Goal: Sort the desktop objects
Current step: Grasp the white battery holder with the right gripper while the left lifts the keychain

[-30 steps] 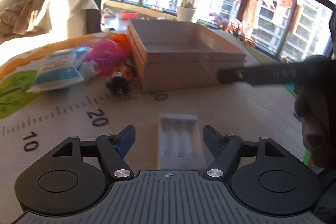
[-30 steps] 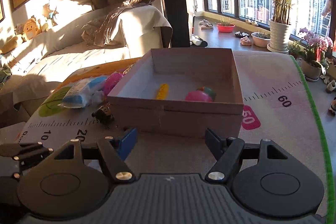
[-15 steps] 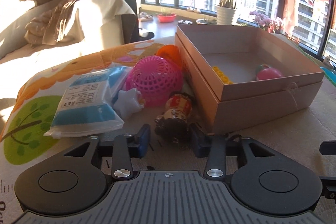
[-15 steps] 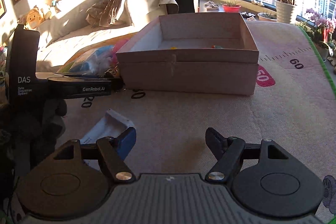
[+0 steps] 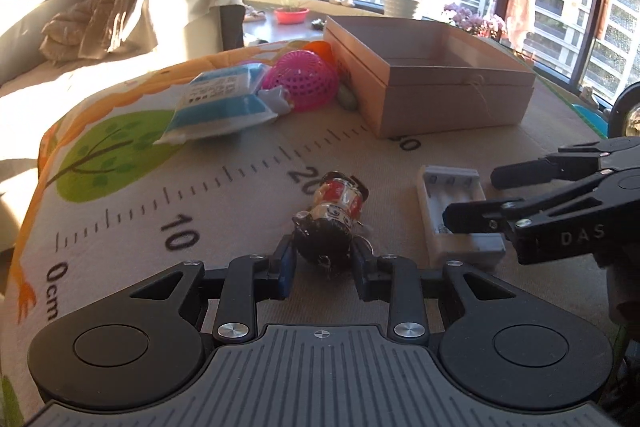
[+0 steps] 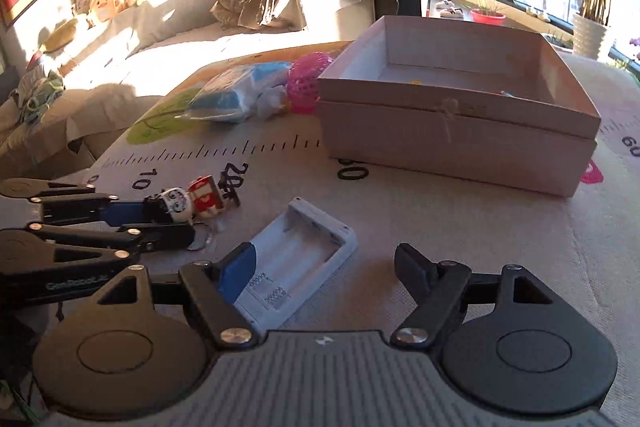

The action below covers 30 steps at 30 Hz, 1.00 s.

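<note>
Now figurine [image 5: 331, 223] between left fingers [image 5: 285, 267]

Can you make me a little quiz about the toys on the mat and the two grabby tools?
1. True or false: the little doll lies inside the cardboard box.
2. Which tool has the doll between its fingers: A) left tool B) right tool?
3. Fill in: the white battery holder lies on the ____, partly between the right tool's fingers.

Key: 1 false, it lies on the mat with the left tool closing on its head. 2 A. 3 mat.
</note>
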### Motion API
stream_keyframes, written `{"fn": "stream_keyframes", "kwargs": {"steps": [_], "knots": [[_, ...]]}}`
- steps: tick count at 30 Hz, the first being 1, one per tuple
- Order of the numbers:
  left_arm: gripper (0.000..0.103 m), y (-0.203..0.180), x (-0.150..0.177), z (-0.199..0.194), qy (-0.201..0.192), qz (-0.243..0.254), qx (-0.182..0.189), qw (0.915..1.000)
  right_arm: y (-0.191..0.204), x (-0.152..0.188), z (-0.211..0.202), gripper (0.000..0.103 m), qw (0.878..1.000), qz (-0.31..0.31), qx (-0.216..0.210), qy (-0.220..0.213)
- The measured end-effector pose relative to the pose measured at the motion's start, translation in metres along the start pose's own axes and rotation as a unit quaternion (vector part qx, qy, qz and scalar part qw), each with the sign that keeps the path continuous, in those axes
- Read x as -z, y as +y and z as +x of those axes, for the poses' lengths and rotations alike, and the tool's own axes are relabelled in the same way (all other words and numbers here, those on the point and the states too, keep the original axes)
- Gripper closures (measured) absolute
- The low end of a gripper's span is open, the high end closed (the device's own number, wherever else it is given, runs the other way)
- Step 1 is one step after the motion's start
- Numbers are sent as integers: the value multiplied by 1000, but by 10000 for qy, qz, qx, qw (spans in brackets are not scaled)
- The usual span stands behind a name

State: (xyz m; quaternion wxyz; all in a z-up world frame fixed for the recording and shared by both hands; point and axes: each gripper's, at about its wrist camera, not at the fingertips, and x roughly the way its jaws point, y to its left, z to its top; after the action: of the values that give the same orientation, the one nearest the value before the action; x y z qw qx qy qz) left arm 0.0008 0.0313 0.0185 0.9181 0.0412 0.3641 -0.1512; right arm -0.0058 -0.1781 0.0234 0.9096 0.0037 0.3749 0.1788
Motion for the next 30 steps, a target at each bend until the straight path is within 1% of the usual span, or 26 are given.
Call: {"fn": "stream_keyframes", "kwargs": {"steps": [4,7,9,11,12,14,15,16,17,18,20,21,23,25,27,28,29,30], "knots": [[70,7,7,-8,37,-150,48,9999,3,-1,2,24,9998,-175,124,23],[67,6,8,-7,22,-180,32,9998,-3,0,-2,20,9993,-236,305,-5],[60,6,7,-6,21,-225,48,9997,-12,-1,-4,20,9978,-277,601,-75],[49,5,6,-4,20,-259,70,9996,-25,-1,-7,20,9951,-250,949,-144],[47,3,5,-3,16,-256,71,9996,-33,-1,-7,20,9936,-188,1104,-158],[34,-1,4,-1,16,-262,96,9996,-47,-2,-10,20,9907,-35,1348,-201],[31,-3,3,0,19,-277,117,9995,-54,-2,-11,20,9893,66,1441,-214],[25,-6,3,1,18,-286,127,9995,-60,-2,-14,20,9893,181,1433,-217],[20,-9,3,2,19,-278,123,9995,-65,-2,-17,20,9908,333,1295,-226],[18,-11,4,4,23,-260,115,9996,-71,-1,-20,19,9934,554,977,-214],[10,-14,4,6,29,-232,113,9997,-75,2,-24,17,9950,873,464,-144],[8,-16,4,7,49,-231,117,9997,-74,4,-23,15,9949,948,332,-122],[5,-19,4,8,76,-226,51,9997,-68,6,-21,11,9950,907,381,-155],[2,-21,5,8,117,-201,1,9997,-57,5,-15,10,9961,800,324,-176],[1,-23,7,8,117,-170,-60,9998,-44,2,-9,10,9974,652,251,-184],[0,-24,8,7,116,-145,-84,9998,-37,0,-5,12,9979,532,319,-183],[0,-25,10,7,109,-124,-112,9998,-30,-2,-1,18,9982,389,411,-189],[0,-25,11,6,100,-105,-138,9998,-24,-3,2,27,9982,234,518,-199]]}}
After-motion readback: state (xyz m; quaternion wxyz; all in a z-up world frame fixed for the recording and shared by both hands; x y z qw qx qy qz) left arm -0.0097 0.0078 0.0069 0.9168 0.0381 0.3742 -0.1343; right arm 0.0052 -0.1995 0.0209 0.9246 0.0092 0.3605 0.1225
